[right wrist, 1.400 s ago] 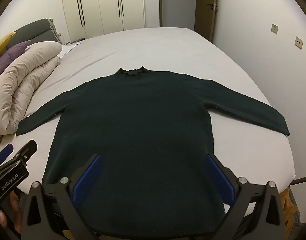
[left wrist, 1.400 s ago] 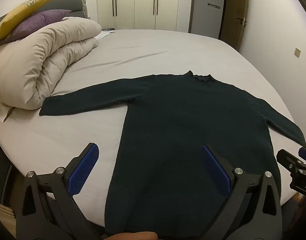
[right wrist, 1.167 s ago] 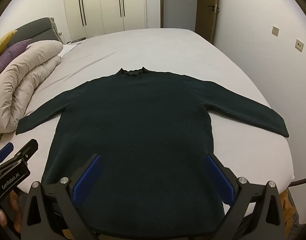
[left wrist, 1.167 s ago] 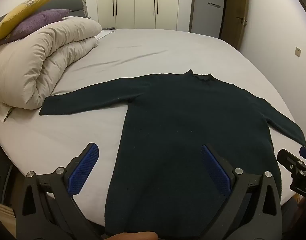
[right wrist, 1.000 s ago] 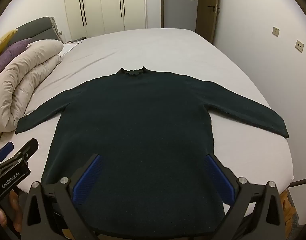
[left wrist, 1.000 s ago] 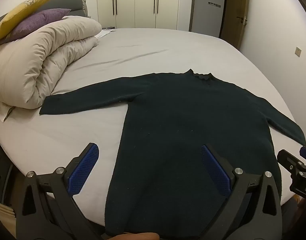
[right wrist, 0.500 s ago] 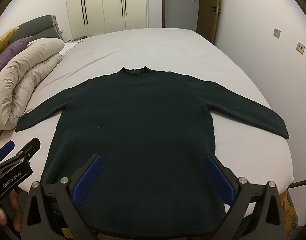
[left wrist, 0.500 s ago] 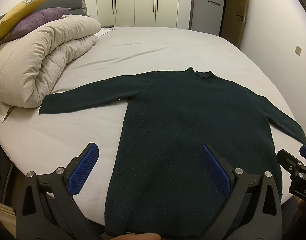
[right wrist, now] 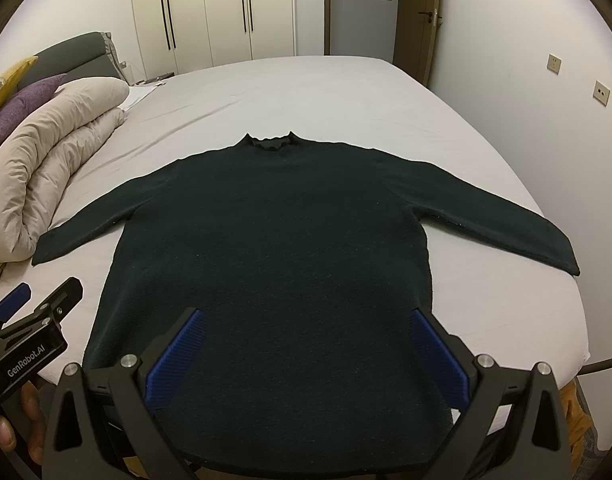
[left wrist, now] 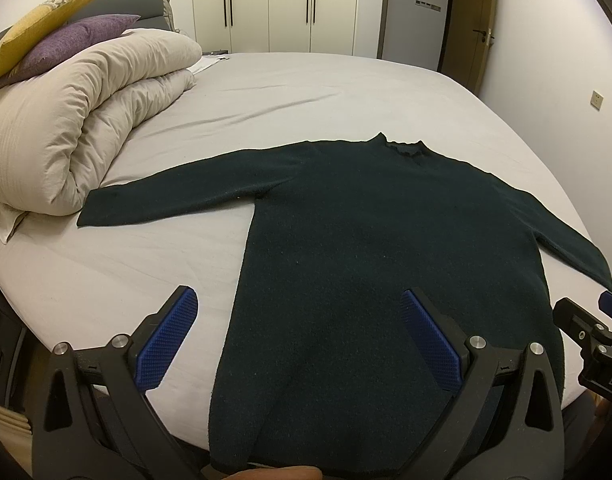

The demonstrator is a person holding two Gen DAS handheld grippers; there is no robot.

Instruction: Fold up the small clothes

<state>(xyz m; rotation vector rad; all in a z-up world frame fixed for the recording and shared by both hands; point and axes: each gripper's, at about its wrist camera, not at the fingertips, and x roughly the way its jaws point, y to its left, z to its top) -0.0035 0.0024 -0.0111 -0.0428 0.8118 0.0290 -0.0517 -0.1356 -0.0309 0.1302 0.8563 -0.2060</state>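
Since the earlier frames little has moved: both views have crept a touch closer and the sweater has kept its spread-out pose. One bed (left wrist: 346, 92) fills the room, covered by a pale grey sheet, and against its left side sits one rolled cream duvet (left wrist: 77, 120) with two cushions stacked on it, a purple cushion (left wrist: 73, 38) and a yellow cushion (left wrist: 41, 20) above it. One dark green sweater (right wrist: 273, 248) lies flat on the near half of the bed, its long axis running from the hem at the near edge to the collar pointing away toward the wardrobe doors, its two sleeves spread out to left and right, the left cuff ending just beside the duvet. Two grippers hover at the near edge. The left gripper (left wrist: 301, 344) has its blue-padded jaws spread wide, holding nothing, poised over the hem's left part and the bare sheet beside it. The right gripper (right wrist: 306, 360) is likewise wide apart and empty, above the middle of the hem. A hand (right wrist: 15, 432) grasps the left gripper's handle.
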